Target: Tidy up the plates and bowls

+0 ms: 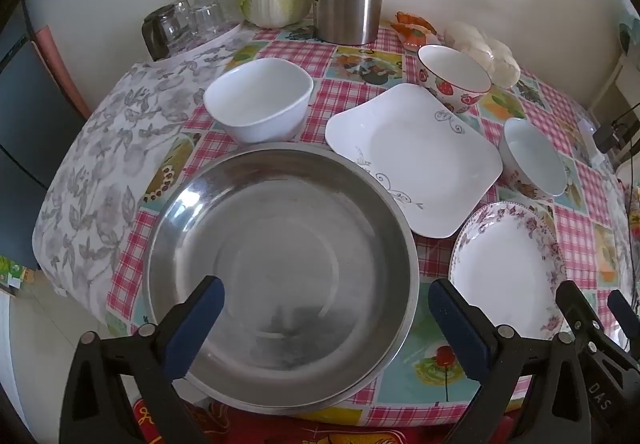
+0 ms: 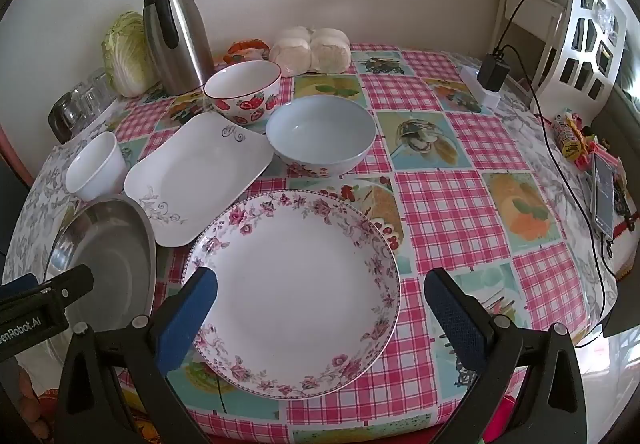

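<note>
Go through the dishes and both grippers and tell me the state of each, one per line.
left gripper: open, holding nothing
right gripper: open, holding nothing
steel basin: upright, empty
floral round plate: flat, empty
square white plate: flat, empty
plain white bowl: upright, empty
strawberry bowl: upright, empty
pale blue bowl: upright, empty
thermos jug: upright, lid on

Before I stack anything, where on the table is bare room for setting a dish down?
The free patch is the checked tablecloth right of the floral-rimmed round plate and pale blue bowl, up to the black charger. The left is crowded: steel basin, square white plate, white bowl, strawberry bowl.
</note>
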A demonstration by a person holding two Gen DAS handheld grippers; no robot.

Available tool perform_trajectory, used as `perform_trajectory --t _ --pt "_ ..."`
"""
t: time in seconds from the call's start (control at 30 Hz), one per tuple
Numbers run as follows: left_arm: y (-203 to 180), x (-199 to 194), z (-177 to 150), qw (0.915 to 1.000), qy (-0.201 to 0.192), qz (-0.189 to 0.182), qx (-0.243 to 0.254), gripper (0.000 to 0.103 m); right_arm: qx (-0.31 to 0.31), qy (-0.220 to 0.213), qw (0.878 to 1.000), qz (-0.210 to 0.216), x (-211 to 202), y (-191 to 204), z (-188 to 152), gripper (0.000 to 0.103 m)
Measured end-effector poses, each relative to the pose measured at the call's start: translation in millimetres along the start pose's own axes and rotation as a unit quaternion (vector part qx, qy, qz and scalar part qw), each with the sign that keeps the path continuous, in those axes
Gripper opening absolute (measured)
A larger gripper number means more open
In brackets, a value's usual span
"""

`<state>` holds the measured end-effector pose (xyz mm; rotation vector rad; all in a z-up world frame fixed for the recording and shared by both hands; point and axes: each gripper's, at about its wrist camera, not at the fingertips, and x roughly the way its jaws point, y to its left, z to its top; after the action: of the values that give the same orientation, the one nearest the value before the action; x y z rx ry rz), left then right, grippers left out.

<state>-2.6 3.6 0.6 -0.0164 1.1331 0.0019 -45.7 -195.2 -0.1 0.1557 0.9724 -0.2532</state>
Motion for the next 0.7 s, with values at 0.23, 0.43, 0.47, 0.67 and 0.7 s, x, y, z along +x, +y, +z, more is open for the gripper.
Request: perform_trajectory --t 0.23,0.43,0.47,0.67,0.7 --pt "0.0 -0.3 3.0 1.0 0.003 -0.001 -0.003 0.103 0.0 0.0 1.0 0.0 0.1 0.0 0.6 0.103" --pt "0.5 0.1 2.0 1.0 0.002 -0.002 -0.003 0.103 0.0 0.0 1.0 0.0 0.0 0.1 0.8 0.103" --pt "0.5 0.0 1.9 1.0 0.002 -0.002 -0.003 0.103 0.0 -0.001 1.0 0.0 -0.1 0.0 0.6 0.103" --pt "0.9 0.3 1.5 1.0 0.002 -0.002 -0.003 0.103 -0.001 -0.001 1.0 0.0 -0.1 0.3 0.6 0.103" --pt "0.9 0.4 1.5 1.0 0.002 -0.002 -0.003 0.103 0.0 0.0 1.0 0.0 -0.1 0.3 0.6 0.103"
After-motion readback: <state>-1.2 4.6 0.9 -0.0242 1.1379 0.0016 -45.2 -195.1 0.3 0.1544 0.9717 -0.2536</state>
